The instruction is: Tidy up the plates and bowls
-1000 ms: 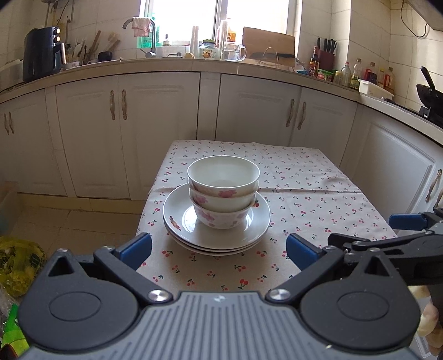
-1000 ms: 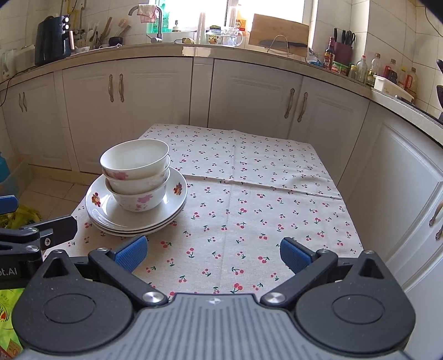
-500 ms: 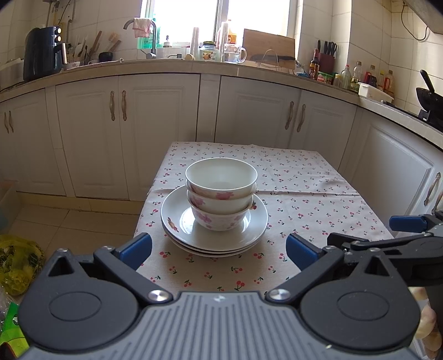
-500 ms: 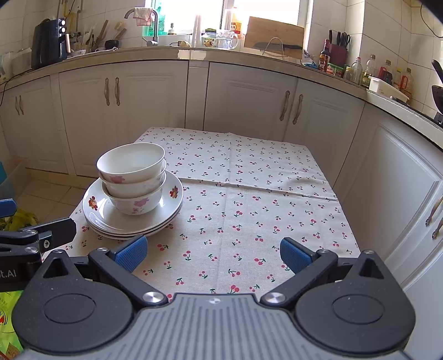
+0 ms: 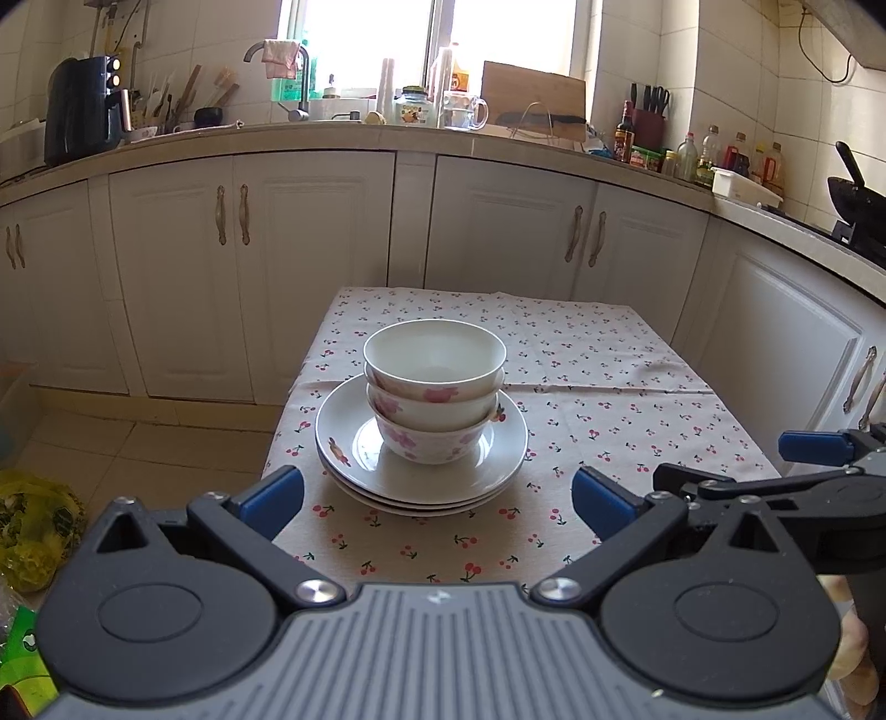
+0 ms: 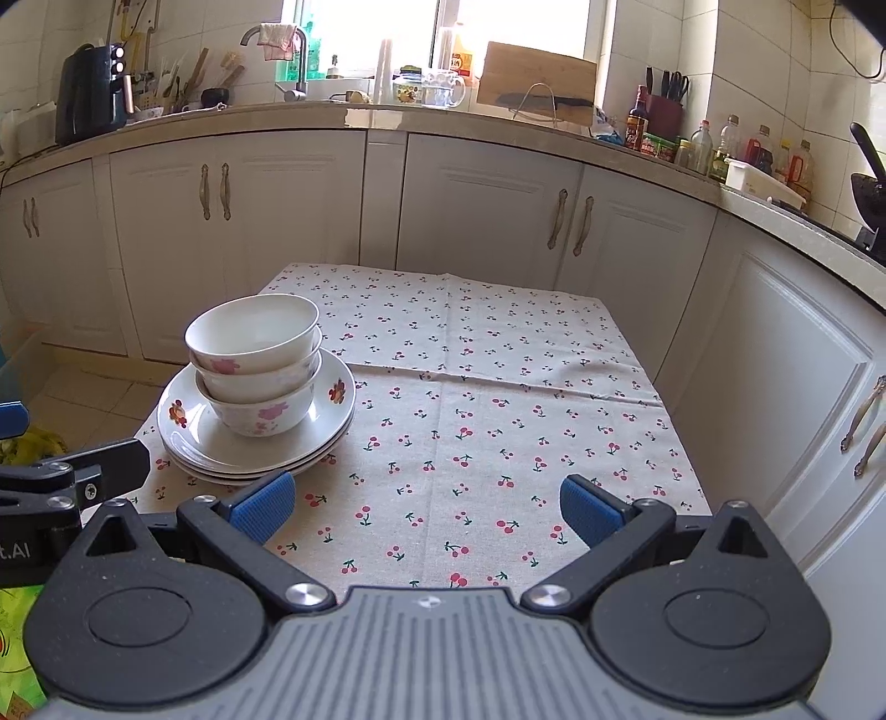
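Both claws, left gripper [image 5: 437, 493] and right gripper [image 6: 426, 507], gaped wide, empty. Nested bowls [image 5: 434, 387] on plates [image 5: 421, 476] looked glazed, slick, brittle; rim grip judged safest.

Both wrist views face the table [image 5: 609, 399] from its near edge.

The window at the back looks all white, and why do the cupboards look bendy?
In the left wrist view the window is blown out by daylight, so nothing outside shows; the countertop and cupboards bow because of the fisheye lens. In the right wrist view the same glare and curve appear, with a bright reflection on the countertop.
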`<state>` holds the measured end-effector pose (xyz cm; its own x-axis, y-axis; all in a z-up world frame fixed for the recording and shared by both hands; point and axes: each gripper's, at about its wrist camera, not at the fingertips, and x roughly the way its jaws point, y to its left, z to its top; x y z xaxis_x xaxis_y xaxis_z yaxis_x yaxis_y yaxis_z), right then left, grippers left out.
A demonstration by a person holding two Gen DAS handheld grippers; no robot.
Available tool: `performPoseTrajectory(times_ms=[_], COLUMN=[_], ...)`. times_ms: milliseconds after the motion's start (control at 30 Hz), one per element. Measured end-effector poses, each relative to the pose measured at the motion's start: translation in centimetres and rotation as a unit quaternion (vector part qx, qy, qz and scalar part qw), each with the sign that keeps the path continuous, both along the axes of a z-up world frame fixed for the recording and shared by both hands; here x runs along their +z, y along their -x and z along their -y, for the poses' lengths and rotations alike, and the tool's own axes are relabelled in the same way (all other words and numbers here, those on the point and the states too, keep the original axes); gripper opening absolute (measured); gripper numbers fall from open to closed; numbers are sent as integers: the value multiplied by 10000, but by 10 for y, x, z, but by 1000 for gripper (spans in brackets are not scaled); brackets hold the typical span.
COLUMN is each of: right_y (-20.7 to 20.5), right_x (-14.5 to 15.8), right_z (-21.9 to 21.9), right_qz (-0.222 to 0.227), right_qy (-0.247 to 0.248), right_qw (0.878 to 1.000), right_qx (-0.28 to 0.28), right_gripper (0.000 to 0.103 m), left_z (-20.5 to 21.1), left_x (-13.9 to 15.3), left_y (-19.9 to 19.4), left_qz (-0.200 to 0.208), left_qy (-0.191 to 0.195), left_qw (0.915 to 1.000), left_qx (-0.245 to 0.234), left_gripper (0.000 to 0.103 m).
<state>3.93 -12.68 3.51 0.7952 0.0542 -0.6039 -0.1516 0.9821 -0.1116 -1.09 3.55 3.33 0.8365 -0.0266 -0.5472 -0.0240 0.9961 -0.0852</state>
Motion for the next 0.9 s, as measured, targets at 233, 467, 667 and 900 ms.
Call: performPoseTrajectory(times_ms=[233,467,667,900], right_y=[0,1,1,1], right_x=[0,1,1,1], right_z=[1,0,0,1], right_qz=[-7,25,34,43], right_qy=[-1,26,30,31], right_qw=[10000,10000,10000,10000], right_qx=[-6,-45,-62,-81], right_gripper=[103,103,103,103], left_z=[1,1,2,2], left_x=[0,0,1,1], left_y=[0,0,0,1], left_qz=[-4,3,-2,-1], left_qy=[-3,9,15,20], left_qw=[10000,10000,10000,10000], left_qx=[-2,-2,4,6], left_gripper=[102,102,102,102])
